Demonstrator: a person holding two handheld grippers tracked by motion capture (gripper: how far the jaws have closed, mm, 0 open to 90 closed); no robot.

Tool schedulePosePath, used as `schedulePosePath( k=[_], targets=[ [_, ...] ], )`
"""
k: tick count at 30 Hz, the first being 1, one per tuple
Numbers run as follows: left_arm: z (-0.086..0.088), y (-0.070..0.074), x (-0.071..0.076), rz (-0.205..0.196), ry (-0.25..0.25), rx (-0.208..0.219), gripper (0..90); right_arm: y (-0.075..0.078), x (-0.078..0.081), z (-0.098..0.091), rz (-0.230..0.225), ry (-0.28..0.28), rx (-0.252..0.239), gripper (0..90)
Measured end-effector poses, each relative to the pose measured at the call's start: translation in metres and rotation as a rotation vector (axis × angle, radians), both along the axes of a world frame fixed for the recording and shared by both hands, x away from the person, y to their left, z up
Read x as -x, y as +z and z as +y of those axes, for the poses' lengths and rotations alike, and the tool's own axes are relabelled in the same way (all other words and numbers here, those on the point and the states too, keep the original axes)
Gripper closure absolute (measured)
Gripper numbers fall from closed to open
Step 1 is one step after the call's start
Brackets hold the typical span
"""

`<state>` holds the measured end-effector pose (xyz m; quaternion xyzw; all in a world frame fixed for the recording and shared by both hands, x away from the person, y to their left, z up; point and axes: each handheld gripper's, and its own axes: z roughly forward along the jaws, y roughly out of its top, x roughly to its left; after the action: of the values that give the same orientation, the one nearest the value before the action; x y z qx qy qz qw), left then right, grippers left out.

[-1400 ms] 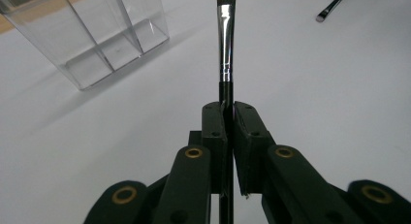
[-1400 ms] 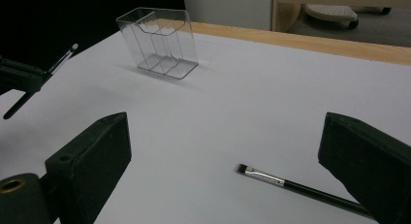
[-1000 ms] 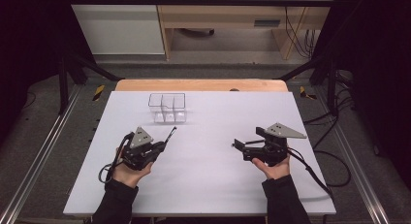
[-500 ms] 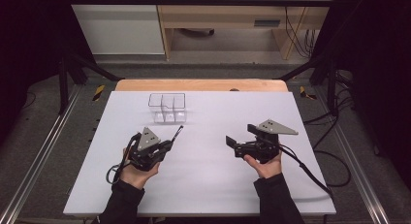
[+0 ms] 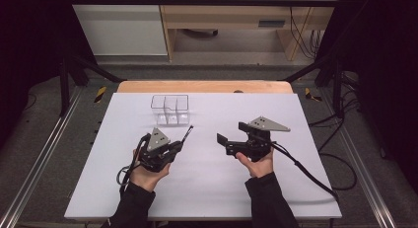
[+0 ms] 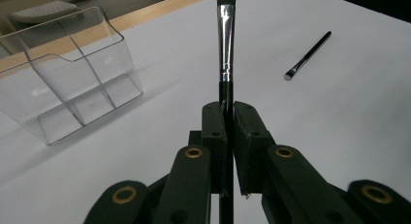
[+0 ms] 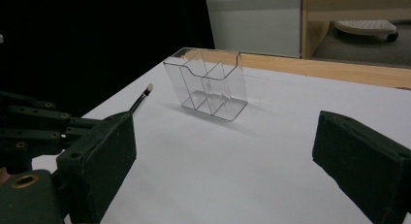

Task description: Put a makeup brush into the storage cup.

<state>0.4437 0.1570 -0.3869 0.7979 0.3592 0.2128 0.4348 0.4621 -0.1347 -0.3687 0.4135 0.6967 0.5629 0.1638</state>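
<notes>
— Black jaws of the left hand-held gripper [image 6: 228, 132] are pinched on the dark handle of a makeup brush [image 6: 226, 49]; is that right?

— Yes. In the left gripper view the brush stands straight out from between the pads, silver ferrule and pale-tipped bristles at the far end. From the high view the same brush [image 5: 187, 134] slants up and away from the left hand-held gripper [image 5: 172, 148], its tip near the clear organizer [image 5: 170, 109].

— And the organizer?

— Transparent plastic, with compartments, standing on the white table [image 5: 212, 188] toward the far edge, apart from the brush tip.

— Anything else on the table?

— A second brush [image 6: 307, 56] lies flat on the white surface, well to the side in the left gripper view.

— The other hand?

— The right hand-held gripper [image 5: 227, 139] has its jaws spread wide with nothing between them, held above the table and pointing toward the left one.
</notes>
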Motion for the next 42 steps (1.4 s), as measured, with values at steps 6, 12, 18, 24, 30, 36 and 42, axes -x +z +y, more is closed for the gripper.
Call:
schedulePosePath(
  k=[6,12,18,24,30,36,42],
  targets=[
    [-0.008,-0.001,0.0,-0.007,-0.004,0.037,83.5,-0.001,-0.001,0.005,0.009,0.005,-0.029,9.4],
    [-0.015,-0.004,0.001,-0.019,-0.006,0.056,83.5,-0.006,-0.003,0.01,0.022,0.008,-0.045,10.0],
    [-0.022,-0.006,0.002,-0.027,-0.009,0.074,83.5,-0.011,-0.004,0.016,0.036,0.015,-0.065,11.5],
    [-0.028,-0.008,0.002,-0.032,-0.012,0.088,83.5,-0.015,-0.004,0.02,0.051,0.019,-0.093,12.9],
    [-0.032,-0.009,0.002,-0.031,-0.012,0.104,83.4,-0.019,-0.005,0.023,0.068,0.024,-0.098,14.8],
    [-0.035,-0.01,0.003,-0.03,-0.011,0.112,83.5,-0.023,-0.005,0.027,0.092,0.028,-0.122,17.0],
    [-0.039,-0.011,0.003,-0.029,-0.012,0.112,83.4,-0.026,-0.006,0.031,0.108,0.026,-0.146,19.7]
  ],
)
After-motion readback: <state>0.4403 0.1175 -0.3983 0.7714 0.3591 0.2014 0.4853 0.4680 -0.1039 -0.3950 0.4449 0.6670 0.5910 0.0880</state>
